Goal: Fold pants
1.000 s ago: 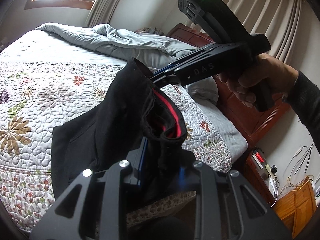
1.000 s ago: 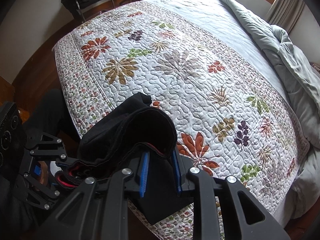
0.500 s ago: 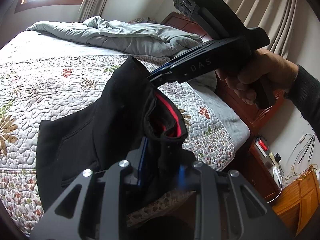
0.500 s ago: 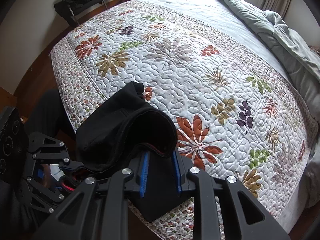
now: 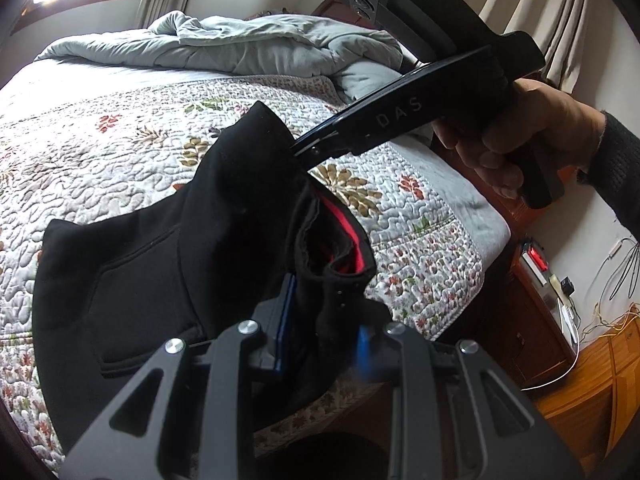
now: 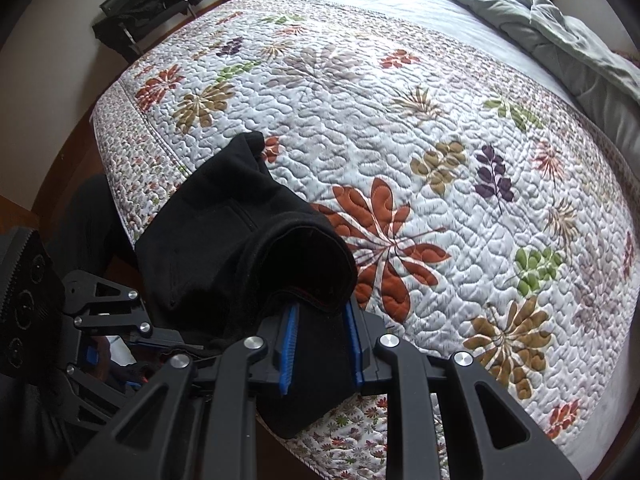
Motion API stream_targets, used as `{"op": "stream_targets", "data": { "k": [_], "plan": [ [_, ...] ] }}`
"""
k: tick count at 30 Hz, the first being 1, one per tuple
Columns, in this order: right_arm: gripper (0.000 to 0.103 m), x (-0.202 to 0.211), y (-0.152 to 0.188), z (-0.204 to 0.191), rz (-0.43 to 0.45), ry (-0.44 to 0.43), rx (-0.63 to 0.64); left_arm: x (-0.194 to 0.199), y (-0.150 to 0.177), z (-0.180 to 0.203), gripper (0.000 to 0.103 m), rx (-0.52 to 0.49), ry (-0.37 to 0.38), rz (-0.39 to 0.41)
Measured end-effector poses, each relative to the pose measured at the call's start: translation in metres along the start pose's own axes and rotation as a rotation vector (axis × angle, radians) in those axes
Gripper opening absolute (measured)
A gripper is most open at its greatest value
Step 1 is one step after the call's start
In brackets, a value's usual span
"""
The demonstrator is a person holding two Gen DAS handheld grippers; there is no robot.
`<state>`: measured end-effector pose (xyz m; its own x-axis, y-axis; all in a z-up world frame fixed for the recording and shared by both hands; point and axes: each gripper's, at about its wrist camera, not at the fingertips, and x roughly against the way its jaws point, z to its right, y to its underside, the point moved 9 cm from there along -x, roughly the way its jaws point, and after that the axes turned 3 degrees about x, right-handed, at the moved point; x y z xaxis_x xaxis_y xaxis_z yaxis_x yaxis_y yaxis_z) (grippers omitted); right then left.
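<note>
Nearby, rumpled duvet (image 5: 280,46) beyond pants (image 5: 208,232).

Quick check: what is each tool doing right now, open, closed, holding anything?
Left tool: closed on the black pants at the waistband.
Right tool: closed on the same pants, at another spot on the waistband.

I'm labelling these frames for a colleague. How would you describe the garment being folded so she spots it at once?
Find the floral quilt covering the bed; at its near edge, both grippers pinch the black pants. Unlike the crumpled grey duvet at the bed's far end, they are dark, with a red-lined waistband.
</note>
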<state>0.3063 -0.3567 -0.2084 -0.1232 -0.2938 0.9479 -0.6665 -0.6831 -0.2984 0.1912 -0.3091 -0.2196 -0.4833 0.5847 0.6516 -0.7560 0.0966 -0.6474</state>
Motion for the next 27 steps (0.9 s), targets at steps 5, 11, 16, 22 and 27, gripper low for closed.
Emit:
{"op": "stream_targets", "data": {
  "k": [5, 11, 16, 22, 27],
  "plan": [
    [0.019, -0.016, 0.014, 0.009, 0.003, -0.028, -0.035, -0.018, 0.009, -0.003, 0.025, -0.001, -0.006, -0.034],
    [0.019, -0.029, 0.024, 0.019, 0.011, -0.053, -0.065, -0.032, 0.017, -0.002, 0.025, -0.019, -0.020, -0.057],
    [0.019, -0.037, 0.030, 0.024, 0.017, -0.068, -0.090, -0.040, 0.022, -0.003, 0.026, -0.032, -0.032, -0.073],
    [0.019, -0.045, 0.045, 0.031, 0.033, -0.096, -0.169, -0.049, 0.031, -0.003, 0.028, -0.059, -0.037, -0.105],
    [0.020, -0.041, 0.055, 0.037, 0.086, -0.136, -0.295, -0.048, 0.033, -0.003, 0.031, -0.059, -0.027, -0.116]
  ]
}}
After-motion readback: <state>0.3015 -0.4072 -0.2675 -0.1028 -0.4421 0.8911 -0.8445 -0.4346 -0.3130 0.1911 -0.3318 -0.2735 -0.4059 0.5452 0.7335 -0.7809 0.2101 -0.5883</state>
